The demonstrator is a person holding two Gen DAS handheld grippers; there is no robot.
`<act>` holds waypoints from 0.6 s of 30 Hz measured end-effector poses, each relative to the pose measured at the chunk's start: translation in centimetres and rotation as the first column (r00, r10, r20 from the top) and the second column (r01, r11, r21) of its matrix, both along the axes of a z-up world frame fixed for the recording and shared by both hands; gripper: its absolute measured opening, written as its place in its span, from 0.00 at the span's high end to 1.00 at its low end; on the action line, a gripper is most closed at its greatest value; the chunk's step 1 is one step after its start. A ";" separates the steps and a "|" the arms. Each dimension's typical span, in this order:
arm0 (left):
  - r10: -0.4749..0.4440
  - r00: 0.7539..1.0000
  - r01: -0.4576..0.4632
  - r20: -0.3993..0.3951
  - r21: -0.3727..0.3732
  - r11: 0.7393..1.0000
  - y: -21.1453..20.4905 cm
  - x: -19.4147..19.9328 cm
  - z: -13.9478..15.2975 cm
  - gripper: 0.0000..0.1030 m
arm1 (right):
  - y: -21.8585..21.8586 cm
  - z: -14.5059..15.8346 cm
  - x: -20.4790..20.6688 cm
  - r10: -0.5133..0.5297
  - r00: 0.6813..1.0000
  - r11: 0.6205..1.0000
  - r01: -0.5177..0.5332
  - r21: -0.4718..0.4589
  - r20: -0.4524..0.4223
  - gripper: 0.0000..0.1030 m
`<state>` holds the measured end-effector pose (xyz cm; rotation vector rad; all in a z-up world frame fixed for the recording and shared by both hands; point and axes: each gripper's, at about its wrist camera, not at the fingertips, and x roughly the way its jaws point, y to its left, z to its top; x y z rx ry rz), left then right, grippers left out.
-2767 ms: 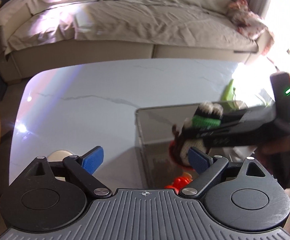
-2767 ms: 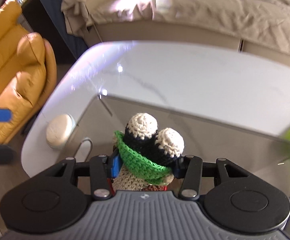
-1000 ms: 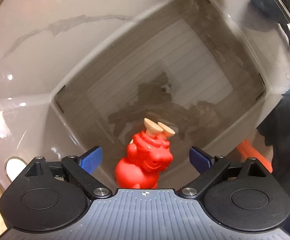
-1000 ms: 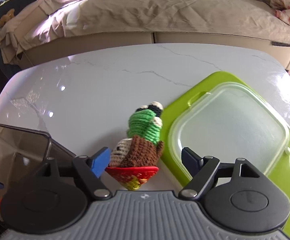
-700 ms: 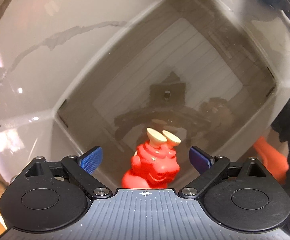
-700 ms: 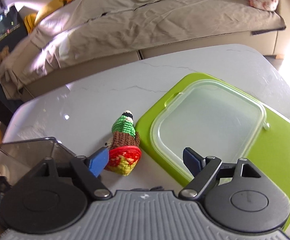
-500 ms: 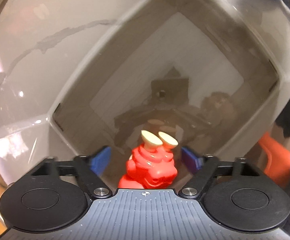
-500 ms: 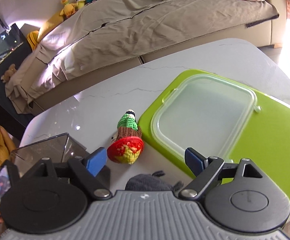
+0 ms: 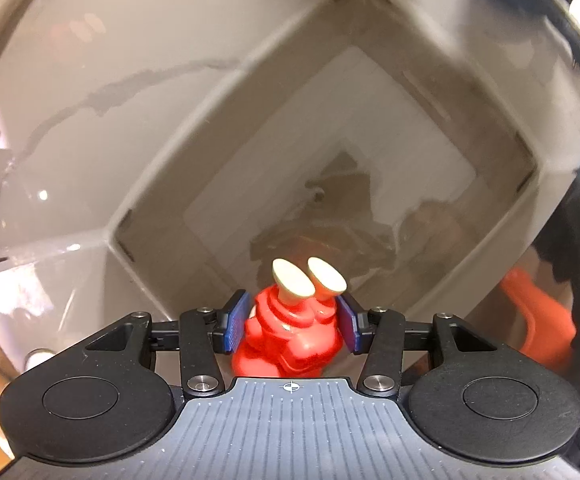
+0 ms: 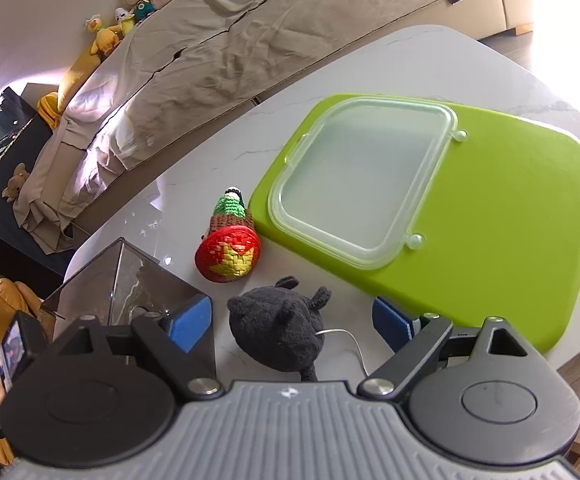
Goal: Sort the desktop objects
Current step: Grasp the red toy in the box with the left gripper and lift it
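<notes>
A red plastic toy (image 9: 290, 332) with two cream horns sits between the blue pads of my left gripper (image 9: 291, 322). Its jaws are closing, the pads touch both sides of the toy, and it points down over the smoky clear bin (image 9: 194, 152). In the right wrist view my right gripper (image 10: 290, 322) is open over a black plush toy (image 10: 280, 328) lying on the table, fingers apart from it. A crocheted doll (image 10: 230, 240) with a red and yellow base lies beyond it. The bin's corner (image 10: 130, 280) stands at the left.
A lime green mat (image 10: 509, 208) with a clear lid (image 10: 365, 184) on it covers the right of the marble table (image 10: 369, 64). A thin white cable (image 10: 349, 340) runs by the plush. A draped sofa (image 10: 250, 40) lies behind; something orange (image 9: 537, 320) beside the bin.
My left gripper's jaws have come together around the red toy, which has risen off the bin floor. The right gripper let go of the crocheted doll and swung right over the black plush.
</notes>
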<state>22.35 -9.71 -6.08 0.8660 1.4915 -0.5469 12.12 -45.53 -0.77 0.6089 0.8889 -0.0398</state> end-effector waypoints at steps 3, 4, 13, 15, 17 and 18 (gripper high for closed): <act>0.020 0.999 -0.019 0.032 -0.025 1.000 0.4 0.2 1.7 0.50 | 0.0 -0.1 -0.4 -0.004 1.000 1.000 0.004 0.010 -0.004 0.13; 0.027 0.999 -0.025 0.042 -0.032 0.999 0.3 0.1 2.1 0.50 | 0.0 -0.1 -0.5 -0.004 1.000 1.000 0.004 0.015 -0.004 0.13; 0.128 0.985 -0.111 0.112 -0.148 0.983 1.2 0.1 5.8 0.50 | 0.6 1.2 -1.5 0.001 1.000 1.000 -0.001 0.006 0.010 0.11; 0.163 0.979 -0.139 0.119 -0.187 0.972 1.1 0.6 6.5 0.50 | 0.8 1.6 -1.7 0.002 1.000 1.000 -0.002 0.001 0.015 0.10; 0.200 0.971 -0.167 0.129 -0.229 0.959 2.2 1.7 6.3 0.50 | 0.9 2.1 -1.9 0.003 1.000 1.000 -0.003 -0.005 0.022 0.10; 0.220 0.966 -0.182 0.134 -0.251 0.951 2.8 2.2 6.5 0.50 | 1.0 2.3 -2.0 0.004 1.000 1.000 -0.004 -0.008 0.025 0.10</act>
